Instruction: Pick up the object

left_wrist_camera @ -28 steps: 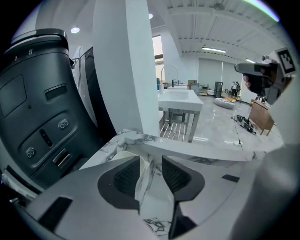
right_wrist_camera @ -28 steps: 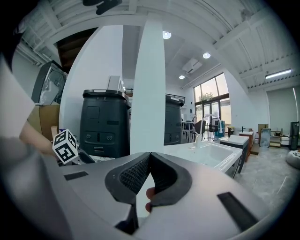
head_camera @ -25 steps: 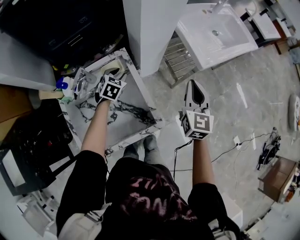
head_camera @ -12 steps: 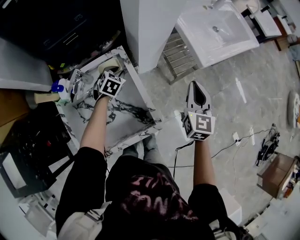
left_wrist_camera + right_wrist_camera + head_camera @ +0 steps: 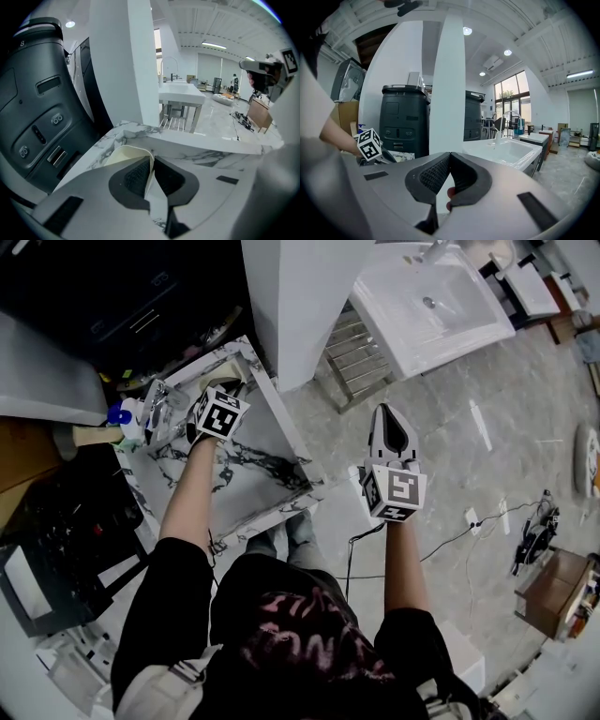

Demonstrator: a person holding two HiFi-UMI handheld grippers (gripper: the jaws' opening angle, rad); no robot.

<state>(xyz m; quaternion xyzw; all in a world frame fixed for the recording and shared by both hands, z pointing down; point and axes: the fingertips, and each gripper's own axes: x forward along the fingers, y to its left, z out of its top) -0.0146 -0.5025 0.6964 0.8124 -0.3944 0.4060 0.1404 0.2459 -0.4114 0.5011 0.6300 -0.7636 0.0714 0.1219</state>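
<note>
A cream thin-walled ring (image 5: 232, 382) lies at the far corner of the marble table (image 5: 253, 474). My left gripper (image 5: 223, 390) reaches onto it. In the left gripper view the ring's wall (image 5: 119, 157) stands between the two dark pads. The left gripper (image 5: 151, 158) is closing its jaws, and the pads look pressed on that wall. My right gripper (image 5: 391, 411) hangs over the floor right of the table, away from the ring. In its own view the right gripper (image 5: 450, 155) is shut with nothing between the tips.
A blue-capped bottle (image 5: 119, 414) and clutter sit at the table's left end. A white pillar (image 5: 300, 296) rises behind the table, with a white sink (image 5: 431, 306) and metal rack (image 5: 361, 357) to its right. A black machine (image 5: 37, 103) stands left. A cable (image 5: 450, 542) crosses the floor.
The left gripper's marker cube has shifted a little at the table's far corner, over the cream ring. The right gripper has stayed almost where it was.
</note>
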